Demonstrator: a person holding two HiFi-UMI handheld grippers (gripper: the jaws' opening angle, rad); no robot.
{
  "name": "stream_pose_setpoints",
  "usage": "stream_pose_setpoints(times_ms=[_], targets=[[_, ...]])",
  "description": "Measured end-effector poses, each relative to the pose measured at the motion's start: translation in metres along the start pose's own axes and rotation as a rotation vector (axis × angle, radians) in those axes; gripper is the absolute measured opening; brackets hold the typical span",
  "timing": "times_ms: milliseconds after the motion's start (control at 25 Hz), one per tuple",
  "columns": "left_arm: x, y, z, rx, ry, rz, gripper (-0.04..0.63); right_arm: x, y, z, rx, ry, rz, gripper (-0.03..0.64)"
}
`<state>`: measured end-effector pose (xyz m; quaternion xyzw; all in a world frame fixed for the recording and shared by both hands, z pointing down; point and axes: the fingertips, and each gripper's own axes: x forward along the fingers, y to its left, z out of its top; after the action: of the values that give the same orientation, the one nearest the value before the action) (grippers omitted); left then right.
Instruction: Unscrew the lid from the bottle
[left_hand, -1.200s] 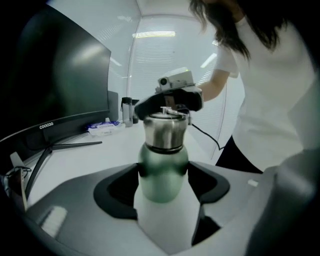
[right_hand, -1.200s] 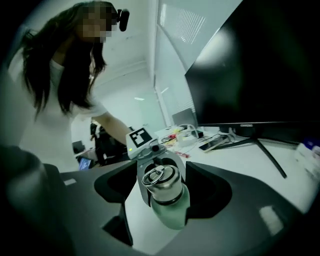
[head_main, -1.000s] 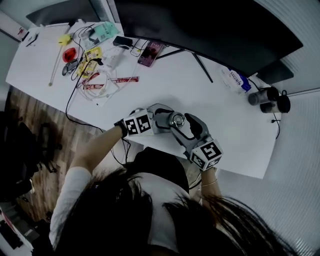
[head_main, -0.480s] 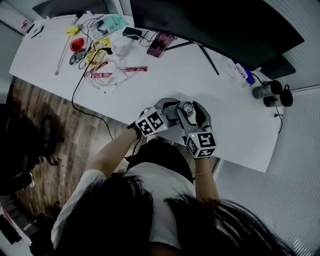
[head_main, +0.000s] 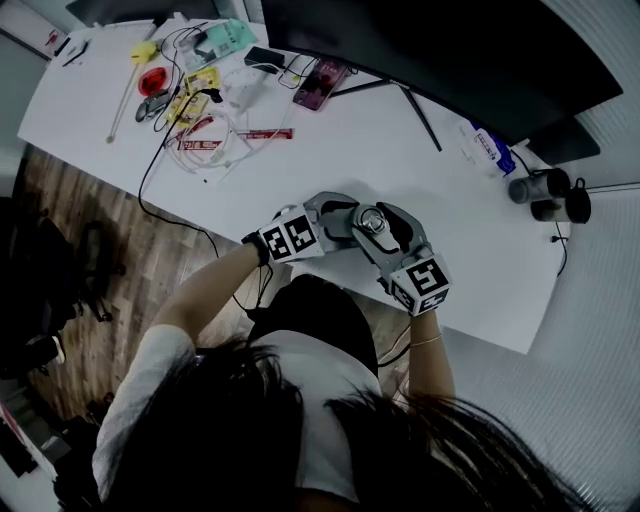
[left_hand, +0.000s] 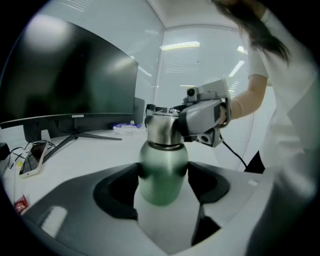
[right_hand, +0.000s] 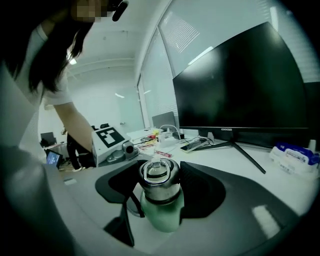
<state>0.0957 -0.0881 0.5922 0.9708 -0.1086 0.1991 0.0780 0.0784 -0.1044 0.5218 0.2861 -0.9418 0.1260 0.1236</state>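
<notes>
White tabletop (head_main: 440, 200) ran under a wide dark curved monitor (head_main: 450, 50), with a tangle of cables (head_main: 195, 135) and small parts at its far left end. Near the front edge, the squat green metal bottle (left_hand: 161, 165) stood upright between both tools. The left tongs (left_hand: 163, 184) were clamped on the bottle's green body. The right tongs (right_hand: 159, 189) came in from the other side around the brushed-steel lid with a loop handle (right_hand: 158, 174). Their jaws had just been closing with the lid between them, and the pads now seemed to lie against its sides.

Half a second before, the right tongs' marker cube sat straight below the bottle; now it had swung out to the right. That looked like a fresh hold taken for another twist. The lid was still seated, so the unscrewing was unfinished.
</notes>
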Motion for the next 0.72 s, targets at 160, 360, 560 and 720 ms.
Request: stream_pose_setpoints(times_ms=[160,360,560,720], targets=[[-0.001,0.000,-0.003,0.036,0.030,-0.118,0.364,0.003,0.005,0.001,-0.045,0.024,0.176,0.261],[-0.001,-0.001,-0.007,0.117,0.078,-0.234,0.364,0.003,0.014,0.003,-0.102,0.060,0.393,0.261],[0.000,-0.002,-0.010,0.147,0.093,-0.308,0.364,0.001,0.020,0.004,-0.135,0.120,0.569,0.261],[-0.002,-0.003,-0.011,0.169,0.121,-0.356,0.364,0.001,0.023,0.001,-0.169,0.173,0.670,0.261]])
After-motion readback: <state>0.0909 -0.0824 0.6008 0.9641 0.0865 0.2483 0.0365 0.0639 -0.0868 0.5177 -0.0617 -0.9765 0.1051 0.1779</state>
